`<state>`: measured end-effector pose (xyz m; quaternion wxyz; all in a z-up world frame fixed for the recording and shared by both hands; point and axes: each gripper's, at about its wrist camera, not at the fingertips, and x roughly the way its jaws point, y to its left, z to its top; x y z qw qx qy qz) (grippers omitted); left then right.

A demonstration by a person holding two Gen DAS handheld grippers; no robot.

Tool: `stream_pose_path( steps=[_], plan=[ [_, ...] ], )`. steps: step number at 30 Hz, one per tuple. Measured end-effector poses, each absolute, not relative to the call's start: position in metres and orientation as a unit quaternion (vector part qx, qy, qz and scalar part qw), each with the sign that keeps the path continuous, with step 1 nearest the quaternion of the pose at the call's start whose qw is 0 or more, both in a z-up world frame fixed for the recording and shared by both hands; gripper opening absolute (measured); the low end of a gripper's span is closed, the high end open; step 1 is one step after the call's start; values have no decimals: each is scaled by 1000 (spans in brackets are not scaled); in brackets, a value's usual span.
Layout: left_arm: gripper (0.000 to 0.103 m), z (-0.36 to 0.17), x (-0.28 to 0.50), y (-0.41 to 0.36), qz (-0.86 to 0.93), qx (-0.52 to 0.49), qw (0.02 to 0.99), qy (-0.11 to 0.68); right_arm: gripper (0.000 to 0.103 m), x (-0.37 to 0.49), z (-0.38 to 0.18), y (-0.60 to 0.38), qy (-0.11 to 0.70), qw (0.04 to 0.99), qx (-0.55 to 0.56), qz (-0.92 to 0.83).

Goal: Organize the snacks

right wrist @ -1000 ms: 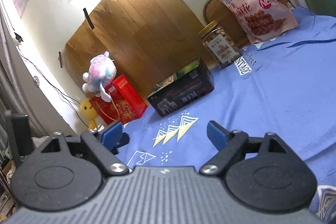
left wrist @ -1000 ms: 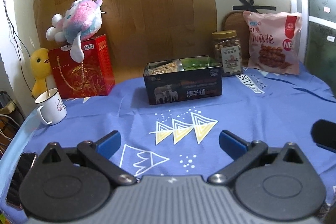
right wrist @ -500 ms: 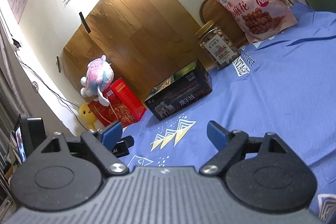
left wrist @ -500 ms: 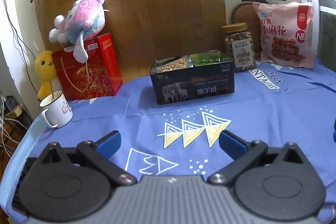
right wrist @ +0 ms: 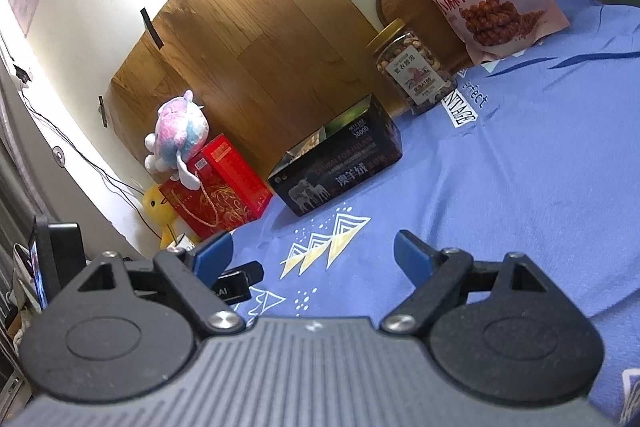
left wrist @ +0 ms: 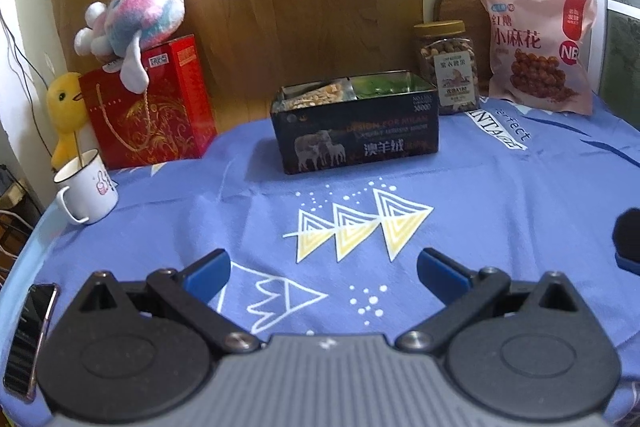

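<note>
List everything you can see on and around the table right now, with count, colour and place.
tin box: 1, black, table centre, open, snacks inside
jar: 1, clear with gold lid, right of the box
snack bag: 1, pink, far right, leaning at the back
gift box: 1, red, far left
plush toy: 1, pink and blue, on the gift box
duck toy: 1, yellow, behind the mug
mug: 1, white, left edge
phone: 1, dark, near left edge
tablecloth: 1, blue
left tool: open, empty
right tool: open, empty
</note>
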<state>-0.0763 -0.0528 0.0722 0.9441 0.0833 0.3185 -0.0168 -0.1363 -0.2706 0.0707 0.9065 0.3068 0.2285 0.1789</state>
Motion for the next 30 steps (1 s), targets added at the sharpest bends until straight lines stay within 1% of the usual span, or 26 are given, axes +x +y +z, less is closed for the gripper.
stream_pose_path(
  steps=[10, 19, 30],
  plan=[
    [103, 62, -68, -55, -32, 69, 939, 336, 90, -128, 65, -268, 240, 907, 302, 170],
    [103, 58, -63, -51, -31, 60, 941, 333, 90, -127, 66, -263, 234, 919, 274, 159],
    [103, 59, -63, -45, -37, 42, 943, 327, 90, -122, 65, -262, 239, 918, 274, 158]
  ],
)
